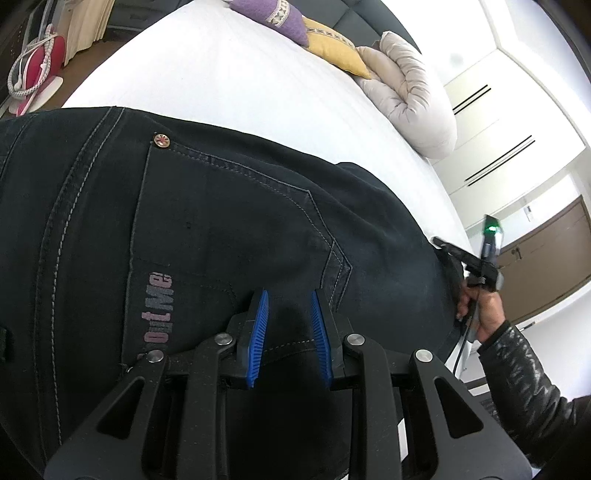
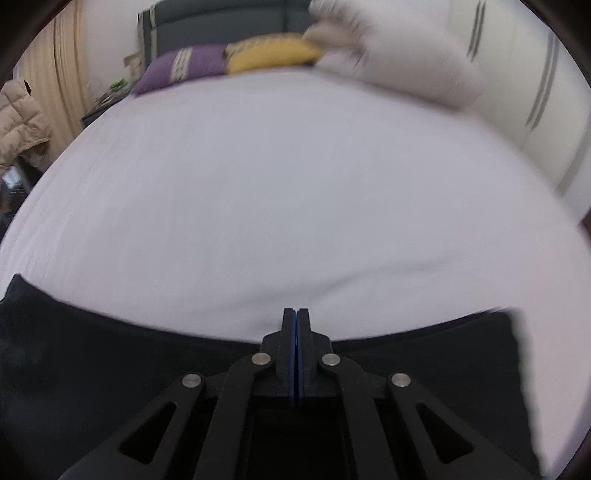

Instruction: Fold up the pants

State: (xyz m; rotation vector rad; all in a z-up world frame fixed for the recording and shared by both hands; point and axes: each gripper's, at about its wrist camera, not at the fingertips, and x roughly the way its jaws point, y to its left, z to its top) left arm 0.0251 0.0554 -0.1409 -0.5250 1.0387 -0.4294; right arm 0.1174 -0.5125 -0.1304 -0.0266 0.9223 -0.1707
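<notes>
Pants (image 1: 207, 236) fill the lower left and middle of my left camera. They are dark jeans and they lie on the white bed (image 1: 236, 85). I can see a back pocket, its stitching and a small rivet near the upper left.

My left gripper (image 1: 289, 301) sits low in the middle of its picture, right over the pocket. Its blue fingers are spread apart and hold nothing.

At the right edge of that picture I see my right hand (image 1: 480, 306) with the other tool at the side edge of the jeans.

In the right camera the right gripper (image 2: 296, 314) is at the bottom middle. Its fingers are pressed tight together. The dark cloth edge runs across the bottom just under them, so I think they pinch the jeans, but the pinch itself is hidden. That picture is blurry.

Pillows (image 1: 295, 22) and a rolled blanket (image 1: 410, 92) lie at the top, well apart from the jeans.

I think I am about to fold. To do it well, I would grab the near edge with the left fingers too, lift both sides at the same height, and lay the cloth over flat so the edges line up with no wrinkles.
</notes>
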